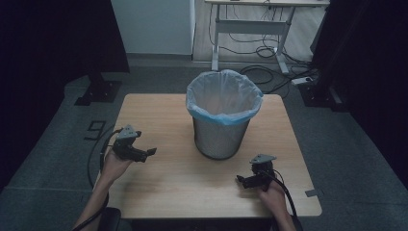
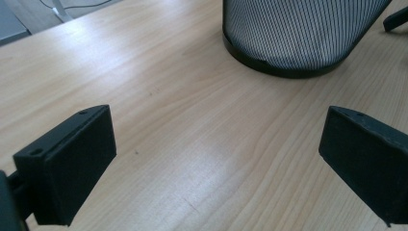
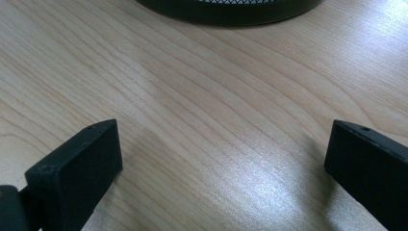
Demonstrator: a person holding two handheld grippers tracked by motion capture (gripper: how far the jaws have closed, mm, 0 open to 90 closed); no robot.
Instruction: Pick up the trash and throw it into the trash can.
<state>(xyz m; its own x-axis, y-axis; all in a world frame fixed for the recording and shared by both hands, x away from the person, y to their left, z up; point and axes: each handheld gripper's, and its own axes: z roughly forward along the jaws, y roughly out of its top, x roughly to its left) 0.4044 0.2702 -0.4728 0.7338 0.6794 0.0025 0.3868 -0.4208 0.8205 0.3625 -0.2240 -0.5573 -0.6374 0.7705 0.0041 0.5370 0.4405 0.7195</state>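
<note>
High view showed the mesh bin (image 1: 222, 126) upright between the 2 grippers; it stood ahead and right of the left gripper (image 1: 150, 153), ahead and left of the right gripper (image 1: 239, 179); both spread wide, empty; right looked slightly nearer.

A pale wooden surface (image 1: 163, 183) carries one mesh bin (image 1: 222, 139) (lined with a bluish bag) near its middle.

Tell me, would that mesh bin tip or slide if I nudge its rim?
The mesh bin looks thin-walled and empty, so probably light. It is tall on a narrower base, so a rim nudge may tip it. Its liner looks floppy.
</note>
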